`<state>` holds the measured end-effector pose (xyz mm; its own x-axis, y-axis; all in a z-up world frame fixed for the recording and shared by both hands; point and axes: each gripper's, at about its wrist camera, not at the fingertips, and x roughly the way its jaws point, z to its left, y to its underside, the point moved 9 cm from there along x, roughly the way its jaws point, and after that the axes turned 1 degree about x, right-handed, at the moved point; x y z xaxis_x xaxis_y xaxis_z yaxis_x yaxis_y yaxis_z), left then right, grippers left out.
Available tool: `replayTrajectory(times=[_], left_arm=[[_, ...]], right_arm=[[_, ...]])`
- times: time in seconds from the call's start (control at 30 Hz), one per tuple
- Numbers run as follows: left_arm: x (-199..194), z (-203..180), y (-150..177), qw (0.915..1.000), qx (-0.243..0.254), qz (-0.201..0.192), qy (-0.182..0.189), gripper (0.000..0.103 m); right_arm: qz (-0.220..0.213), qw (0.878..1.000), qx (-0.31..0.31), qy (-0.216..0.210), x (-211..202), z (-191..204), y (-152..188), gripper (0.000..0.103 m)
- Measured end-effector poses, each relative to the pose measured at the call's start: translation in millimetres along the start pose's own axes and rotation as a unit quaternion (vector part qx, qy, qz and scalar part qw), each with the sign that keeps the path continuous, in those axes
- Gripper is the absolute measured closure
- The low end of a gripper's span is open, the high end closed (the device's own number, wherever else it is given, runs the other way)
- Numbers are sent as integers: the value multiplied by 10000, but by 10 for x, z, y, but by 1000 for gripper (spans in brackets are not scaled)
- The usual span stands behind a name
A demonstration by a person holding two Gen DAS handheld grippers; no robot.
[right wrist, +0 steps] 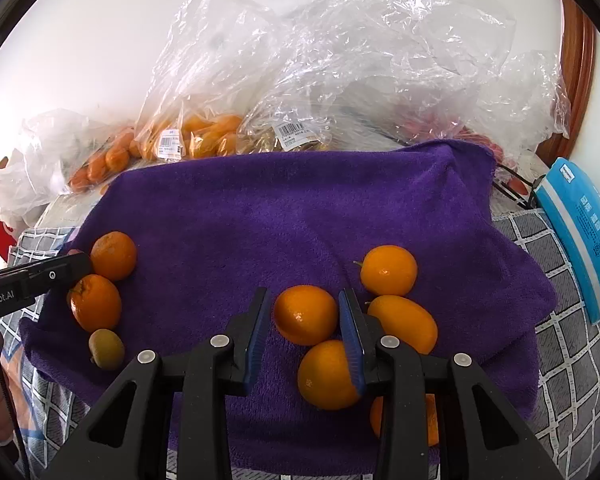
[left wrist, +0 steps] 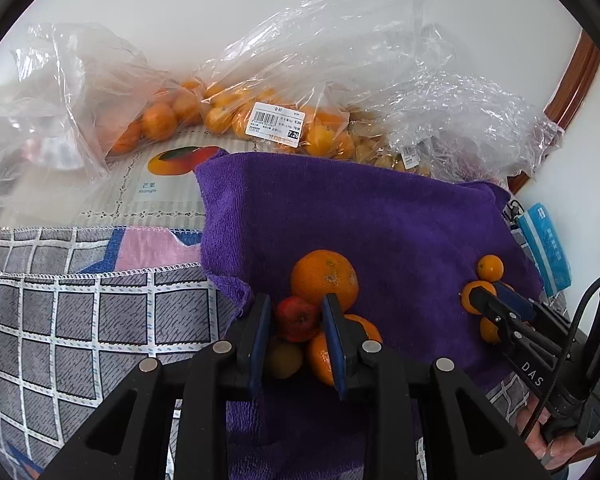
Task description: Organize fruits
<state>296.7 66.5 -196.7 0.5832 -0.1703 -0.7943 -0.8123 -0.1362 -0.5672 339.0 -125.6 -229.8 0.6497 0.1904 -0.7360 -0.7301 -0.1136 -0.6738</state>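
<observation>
Spread over the checked cloth (left wrist: 80, 312): a purple towel (right wrist: 300, 216), carrying loose fruit in two clusters. Behind it, clear bags of fruit (left wrist: 260, 116) against the wall.

Largest risk: round fruit rolling off the towel's raised edge if nudged. Left cluster packed tight — big orange (left wrist: 325, 278) touching the red apple (left wrist: 296, 318), so closing could shove neighbours aside.

Left gripper (left wrist: 296, 320): fingers open, straddling the apple, contact unclear. Right gripper (right wrist: 304, 316): fingers open around a kumquat (right wrist: 306, 314), gaps visible both sides, one finger overlapping a lower kumquat (right wrist: 328, 376) — pinching two possible.

Only the right view shows the green-brown fruit (right wrist: 106, 349) whole; only the left shows the mango-print mat (left wrist: 168, 184).
</observation>
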Motion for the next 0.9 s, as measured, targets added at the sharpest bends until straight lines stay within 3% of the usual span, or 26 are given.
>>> replayTrajectory(times=[0.17,0.4,0.57,0.73,0.9], left_arm=[[-254,-93,20,9998,131,-148,17,53],[-783,-250,144,9978,255,-604,33,45],[-1174,-356,357,9944,404,-973,-79,38],[-1546,-477,632,9914,458,-1217,-107,21],[-1839,-553,864,9890,411,-1401,-240,18]], right_arm=[[-119,9998,3,-159,-214,67,-53,52],[-644,9979,23,72,-882,128,-97,34],[-575,9981,17,225,-1289,140,91,32],[-457,9984,129,299,-1607,106,379,32],[-445,9977,249,446,-1922,8,598,32]])
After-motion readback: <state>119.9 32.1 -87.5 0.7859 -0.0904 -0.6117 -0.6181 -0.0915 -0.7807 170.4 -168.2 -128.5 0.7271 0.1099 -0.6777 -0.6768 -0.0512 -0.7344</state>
